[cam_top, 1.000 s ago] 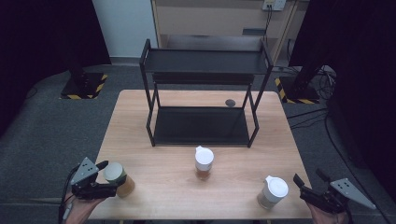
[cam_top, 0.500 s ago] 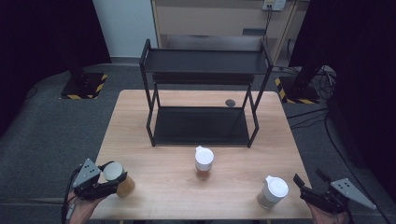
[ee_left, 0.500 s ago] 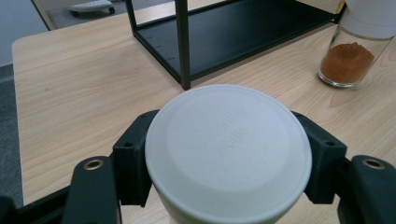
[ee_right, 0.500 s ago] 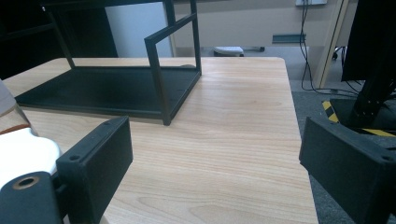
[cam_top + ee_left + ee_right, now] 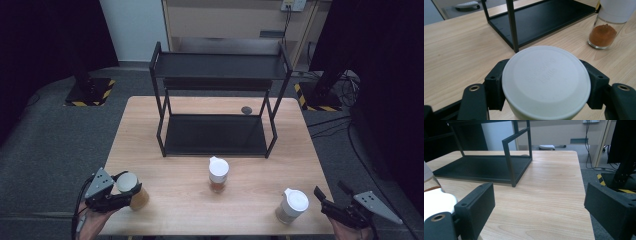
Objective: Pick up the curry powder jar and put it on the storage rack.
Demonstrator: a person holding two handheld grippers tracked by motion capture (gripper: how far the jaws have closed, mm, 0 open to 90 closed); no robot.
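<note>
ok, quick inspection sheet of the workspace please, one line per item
Surface: light wooden table, bare around the items.
Job's things: white-lidded jar of tan powder at the near left corner; black two-tier metal rack, both shelves bare.
Clutter: white-lidded glass jar of orange powder mid-table; white-lidded grey jar near right; small dark disc behind the rack.
Grippers: left gripper shut on the tan jar; right gripper open, beside the grey jar.
Cables: bundle on the floor at right.
Surroundings: grey carpet, dark curtains.

At the lower left of the high view, the left gripper has closed its black fingers on the white-lidded glass jar of brown powder — gripped now.
</note>
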